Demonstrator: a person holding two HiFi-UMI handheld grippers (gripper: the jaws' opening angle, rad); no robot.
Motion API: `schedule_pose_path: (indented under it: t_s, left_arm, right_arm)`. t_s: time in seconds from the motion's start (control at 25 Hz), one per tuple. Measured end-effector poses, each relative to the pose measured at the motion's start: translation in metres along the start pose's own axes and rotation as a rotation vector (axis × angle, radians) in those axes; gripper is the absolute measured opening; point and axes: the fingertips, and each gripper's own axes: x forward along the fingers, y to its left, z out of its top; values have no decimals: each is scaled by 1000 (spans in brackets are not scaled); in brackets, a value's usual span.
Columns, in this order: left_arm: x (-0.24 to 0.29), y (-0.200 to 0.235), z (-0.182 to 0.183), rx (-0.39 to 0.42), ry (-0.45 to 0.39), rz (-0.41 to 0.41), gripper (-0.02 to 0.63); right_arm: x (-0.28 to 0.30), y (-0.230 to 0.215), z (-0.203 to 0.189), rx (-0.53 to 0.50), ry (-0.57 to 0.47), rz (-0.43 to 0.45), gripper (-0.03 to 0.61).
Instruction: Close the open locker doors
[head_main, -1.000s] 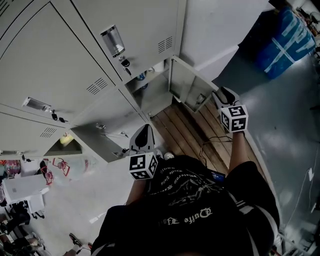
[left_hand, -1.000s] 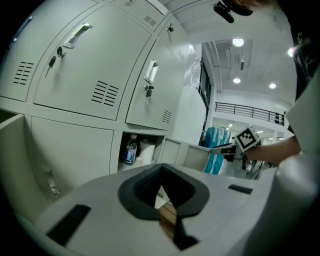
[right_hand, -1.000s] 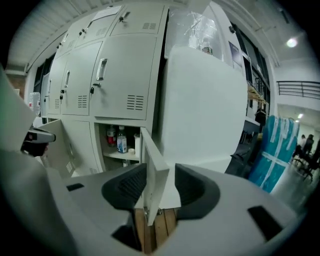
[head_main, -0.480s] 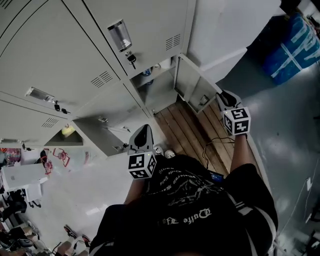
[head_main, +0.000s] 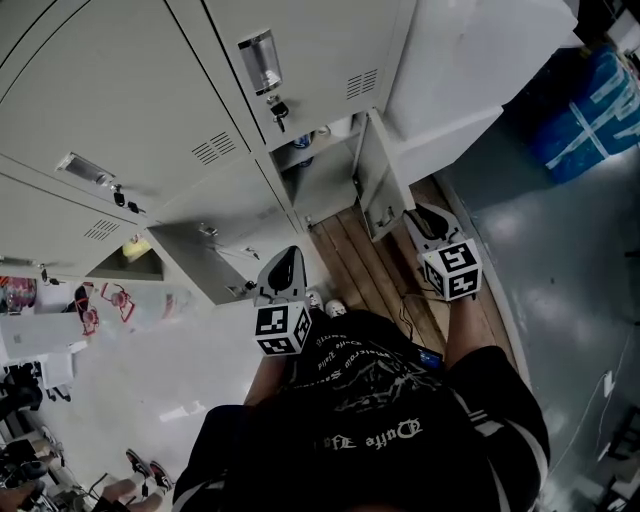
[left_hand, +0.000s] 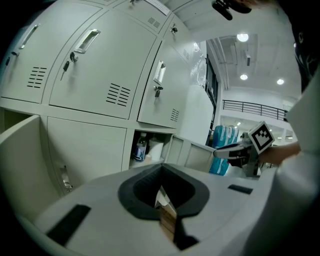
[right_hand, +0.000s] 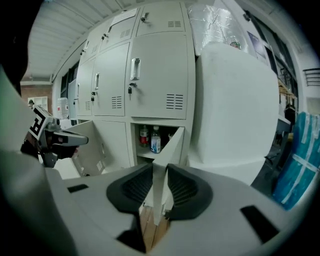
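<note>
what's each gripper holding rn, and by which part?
Right gripper: jaws have just been closing, now clamped on the free edge of the right-hand open locker door. Left gripper: nothing held.

Locker room: grey steel lockers (head_main: 140, 100)

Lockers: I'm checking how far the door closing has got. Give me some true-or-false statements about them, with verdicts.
1. The right hand-held gripper has the right door edge between its jaws. True; its jaws have just been closing onto it.
2. The right locker is empty. False: bottles stand inside.
3. Both lower doors are shut. False: the right door and the left door stand open.
4. The upper locker above the bottles is shut. True.
5. The left gripper grips the left door. False: the left hand-held gripper is beside that door, not on it.
</note>
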Motion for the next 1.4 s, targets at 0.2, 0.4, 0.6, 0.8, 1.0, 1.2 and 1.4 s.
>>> schedule_pose_path:
  t_s: [0.2,0.4,0.6,0.8,1.0,1.2,1.4]
  left_arm:
    - [-7,7,3,-1,-23,24,8]
    - [-20,18,12,-7,-71,62,8]
    - [-31,33,12,-18,-81,115,8]
    - [-39,48,14,-20,-93,165,8]
    - [-46,62,14,-24,-93,211,8]
    - [-51,71,15,-25,-97,248,8]
    - [-56,80,15,-27,-93,278,8]
  right_arm:
    - [12,34,10,-5,-21,88,94]
    - [35,65,20,-38,-27,182,77]
    - [61,95,37,-82,-34,263,67]
    - [86,115,51,-108,-60,314,64]
    - [109,129,64,-81,-83,343,60]
    - [132,137,77,-77,-100,354,54]
    - [151,142,88,-102,-102,339,44]
